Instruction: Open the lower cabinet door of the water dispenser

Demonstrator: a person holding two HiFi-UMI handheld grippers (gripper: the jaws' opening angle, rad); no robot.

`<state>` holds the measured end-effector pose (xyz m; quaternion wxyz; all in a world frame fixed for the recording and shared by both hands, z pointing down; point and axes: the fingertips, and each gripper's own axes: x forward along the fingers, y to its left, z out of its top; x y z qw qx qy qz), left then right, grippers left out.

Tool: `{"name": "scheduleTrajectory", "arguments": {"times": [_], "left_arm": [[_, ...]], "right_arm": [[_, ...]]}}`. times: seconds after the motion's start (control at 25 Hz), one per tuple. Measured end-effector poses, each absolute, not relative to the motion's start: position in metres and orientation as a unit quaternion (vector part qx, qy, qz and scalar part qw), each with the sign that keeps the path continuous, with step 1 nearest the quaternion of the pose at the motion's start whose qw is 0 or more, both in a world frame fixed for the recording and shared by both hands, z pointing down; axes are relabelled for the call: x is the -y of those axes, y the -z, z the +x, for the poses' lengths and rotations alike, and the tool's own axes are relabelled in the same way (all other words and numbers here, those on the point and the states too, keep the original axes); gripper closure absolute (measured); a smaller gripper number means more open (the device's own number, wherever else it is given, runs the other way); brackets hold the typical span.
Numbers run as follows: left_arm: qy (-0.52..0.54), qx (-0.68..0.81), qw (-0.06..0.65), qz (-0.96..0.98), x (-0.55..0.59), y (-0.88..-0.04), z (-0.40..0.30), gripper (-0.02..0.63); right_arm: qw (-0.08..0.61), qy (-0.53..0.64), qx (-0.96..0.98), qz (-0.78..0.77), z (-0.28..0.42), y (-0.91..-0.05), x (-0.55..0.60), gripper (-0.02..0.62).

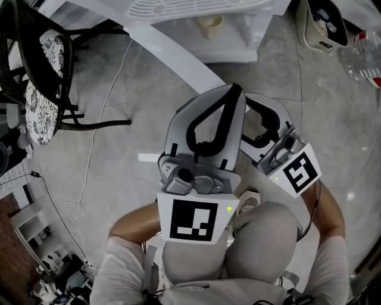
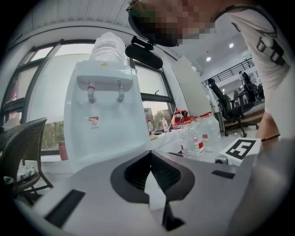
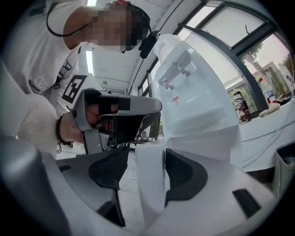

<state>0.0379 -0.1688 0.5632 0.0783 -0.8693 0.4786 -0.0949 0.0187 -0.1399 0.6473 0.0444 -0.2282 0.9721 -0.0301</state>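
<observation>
The person crouches on the floor in front of the dispenser (image 1: pixel 178 9), a gripper in each hand. The lower door (image 1: pixel 172 56) stands swung out from the cabinet, running slantwise toward the person's knees, and the inside of the cabinet shows behind it.

The right gripper (image 3: pixel 147 152) has its jaws apart with the free edge of the door upright between them. The right-hand pad (image 3: pixel 184 173) lies against the panel, while the other pad stands a little off it with floor showing in the gap.

The left gripper (image 2: pixel 150 154) is held just beside the right one, nearer the person's middle, with its jaw tips pressed together. A pale sliver shows in the gap below the tips, but I cannot tell what it is. It points at the dispenser's front, where two taps sit under the big bottle (image 2: pixel 108 46).

A wicker chair (image 1: pixel 36 77) stands off to the left, and some plastic bottles (image 2: pixel 191 138) are grouped on the floor to the right.
</observation>
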Motion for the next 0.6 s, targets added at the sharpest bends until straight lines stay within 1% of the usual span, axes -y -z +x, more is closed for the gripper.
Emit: {"name": "scheduleTrajectory", "arguments": {"times": [0.32, 0.36, 0.44, 0.6], "left_arm": [[0.123, -0.51, 0.078, -0.848, 0.145, -0.558, -0.02, 0.601], [0.126, -0.514, 0.081, -0.844, 0.142, -0.56, -0.028, 0.601], [0.132, -0.522, 0.081, -0.839, 0.139, -0.566, -0.041, 0.6], [0.132, -0.543, 0.072, -0.826, 0.135, -0.573, -0.068, 0.601]], "right_arm": [[0.039, 0.037, -0.979, -0.198, -0.017, -0.639, 0.118, 0.331], [0.036, 0.031, -0.981, -0.191, -0.022, -0.64, 0.113, 0.335], [0.032, 0.021, -0.983, -0.177, -0.035, -0.643, 0.106, 0.364], [0.038, 0.016, -0.986, -0.163, -0.06, -0.643, 0.098, 0.358]]}}
